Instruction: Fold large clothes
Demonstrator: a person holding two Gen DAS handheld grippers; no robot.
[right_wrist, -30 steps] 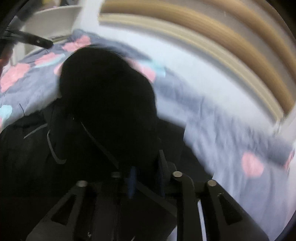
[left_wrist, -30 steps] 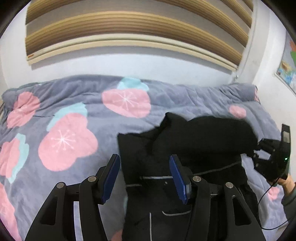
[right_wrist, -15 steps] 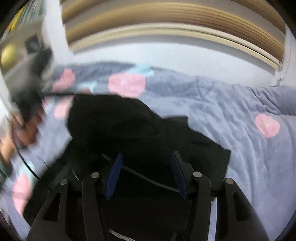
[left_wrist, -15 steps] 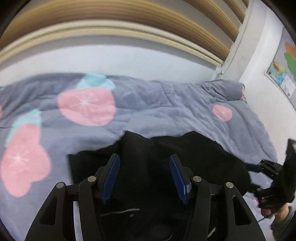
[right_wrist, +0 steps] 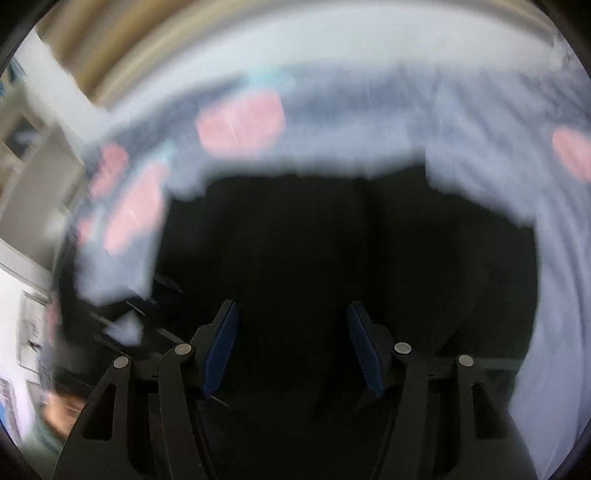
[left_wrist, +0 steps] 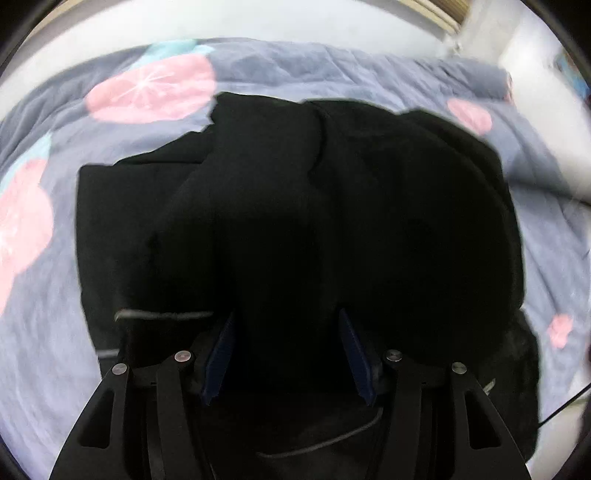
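Note:
A large black garment (left_wrist: 332, 184) with thin grey piping lies bunched on a grey quilt (left_wrist: 55, 295) printed with pink flowers. My left gripper (left_wrist: 286, 315) hangs low over the garment, pointing steeply down. Its blue pads (left_wrist: 221, 354) stand apart, with dark cloth lying between them but not pinched. The right wrist view is blurred. There the garment (right_wrist: 332, 240) fills the middle, and my right gripper (right_wrist: 291, 304) is over it. Its jaws are opening, and its pads (right_wrist: 365, 347) press on nothing I can see.
The quilt (right_wrist: 498, 129) spreads past the garment on all sides. A pale wall (left_wrist: 258, 22) runs behind the bed. A person's hand (right_wrist: 61, 410) shows at the lower left of the right view. A thin cable (left_wrist: 561, 406) runs off the right edge.
The right gripper let go of the black cloth it had pinched, opened wide and rolled level. The left gripper sank toward the garment with its jaws unchanged.

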